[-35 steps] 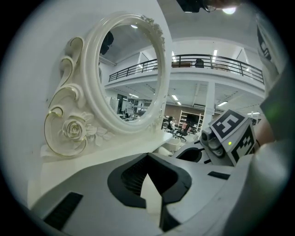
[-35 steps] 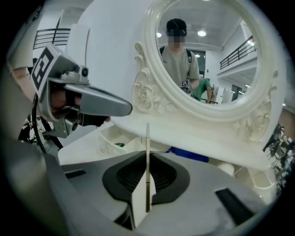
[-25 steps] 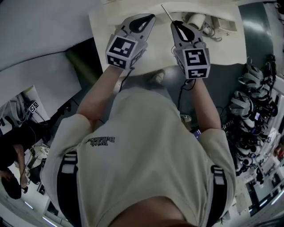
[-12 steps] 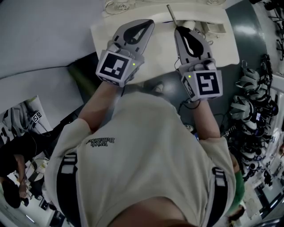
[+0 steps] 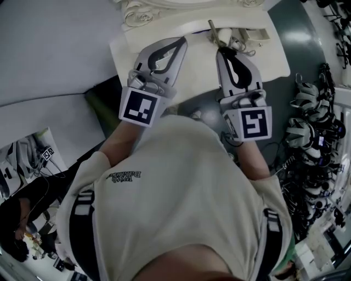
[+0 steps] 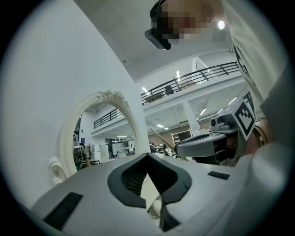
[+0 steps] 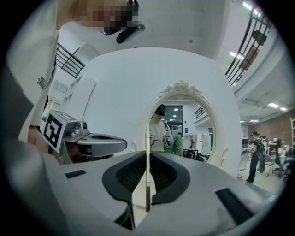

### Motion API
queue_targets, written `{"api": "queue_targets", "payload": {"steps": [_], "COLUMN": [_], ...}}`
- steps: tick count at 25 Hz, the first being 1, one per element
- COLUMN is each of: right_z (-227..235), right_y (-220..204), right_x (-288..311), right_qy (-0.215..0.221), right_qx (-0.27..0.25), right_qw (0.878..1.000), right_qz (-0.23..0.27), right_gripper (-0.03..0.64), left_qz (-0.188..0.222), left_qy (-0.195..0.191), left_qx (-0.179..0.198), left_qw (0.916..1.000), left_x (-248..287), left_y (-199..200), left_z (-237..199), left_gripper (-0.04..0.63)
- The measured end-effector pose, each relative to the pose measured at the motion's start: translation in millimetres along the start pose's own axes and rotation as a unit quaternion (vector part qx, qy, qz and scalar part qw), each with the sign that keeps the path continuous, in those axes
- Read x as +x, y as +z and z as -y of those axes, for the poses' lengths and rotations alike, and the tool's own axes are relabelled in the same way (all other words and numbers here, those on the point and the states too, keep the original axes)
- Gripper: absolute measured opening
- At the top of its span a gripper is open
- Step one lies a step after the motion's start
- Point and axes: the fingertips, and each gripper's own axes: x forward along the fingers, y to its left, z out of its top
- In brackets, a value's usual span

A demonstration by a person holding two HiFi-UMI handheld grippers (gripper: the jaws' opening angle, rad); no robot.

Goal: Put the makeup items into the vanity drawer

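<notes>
Right gripper (image 5: pixel 221 49) clenched on a thin makeup stick (image 5: pixel 210 26), long axis running past the tips toward the mirror (image 5: pixel 134 11); left gripper (image 5: pixel 182 40) clenched, empty; other makeup items (image 5: pixel 241 38) on surface (image 5: pixel 200 61), nearer the right gripper; drawer not in view.

The left gripper (image 5: pixel 182 39) and right gripper (image 5: pixel 221 49) were pale grey with black inner pads. The left marker cube (image 5: pixel 137 107) and right marker cube (image 5: pixel 252 123) were white with black square patterns. A thin stick (image 5: pixel 211 26) at the right gripper's twelve o'clock was olive-brown. The bench (image 5: pixel 197 71) was cream, and the carved mirror frame (image 5: pixel 137 11) at eleven o'clock was off-white. The person's shirt (image 5: pixel 175 208) was beige with small dark lettering, crossed by black straps (image 5: pixel 82 236) with grey bands. The floor (image 5: pixel 296 33) at two o'clock was dark teal-grey.
</notes>
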Motion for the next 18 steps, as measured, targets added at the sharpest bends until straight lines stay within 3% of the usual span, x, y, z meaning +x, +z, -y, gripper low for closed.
{"api": "queue_targets", "payload": {"steps": [18], "right_z": [-7], "right_y": [-10], "right_x": [-30], "right_qy": [-0.006], "right_qx": [0.016], "right_qw": [1.000], "right_qz": [-0.004], "right_gripper": [0.031], "left_qz": [-0.017], "left_qy": [-0.006], "left_qx": [-0.017], "left_qw": [0.9997], "left_x": [-13], "left_y": [-2], "left_z": [23], "left_gripper": [0.014]}}
